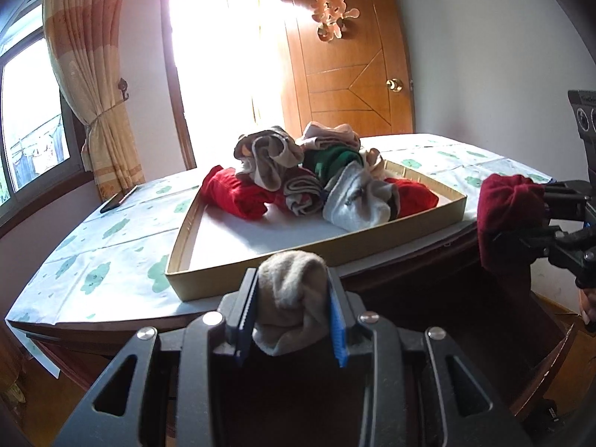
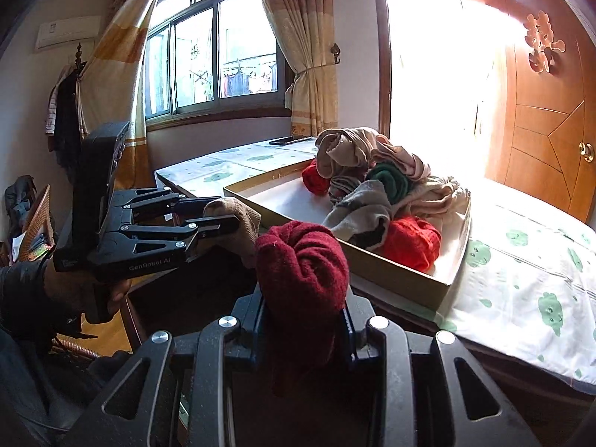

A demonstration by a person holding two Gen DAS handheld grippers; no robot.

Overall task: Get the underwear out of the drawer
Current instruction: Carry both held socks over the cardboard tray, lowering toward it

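Note:
My left gripper (image 1: 292, 298) is shut on a rolled beige garment (image 1: 288, 298), held in front of the table edge; the right wrist view shows that gripper (image 2: 219, 219) from the side with the beige roll (image 2: 242, 223) in its tips. My right gripper (image 2: 303, 320) is shut on a rolled dark red garment (image 2: 301, 272), which also shows at the right edge of the left wrist view, dark red roll (image 1: 510, 205) in the right gripper (image 1: 540, 219). A shallow cardboard tray (image 1: 283, 257) on the table holds a pile of rolled underwear (image 1: 316, 175). The dark open drawer (image 1: 465, 305) lies below both grippers.
The table has a white cloth with green prints (image 1: 111, 253). A dark phone (image 1: 117, 199) lies at its far left corner. Behind stand a wooden door (image 1: 350, 74), a bright doorway and curtains (image 1: 85, 74). A person's hand and dark sleeve (image 2: 33, 298) hold the left gripper.

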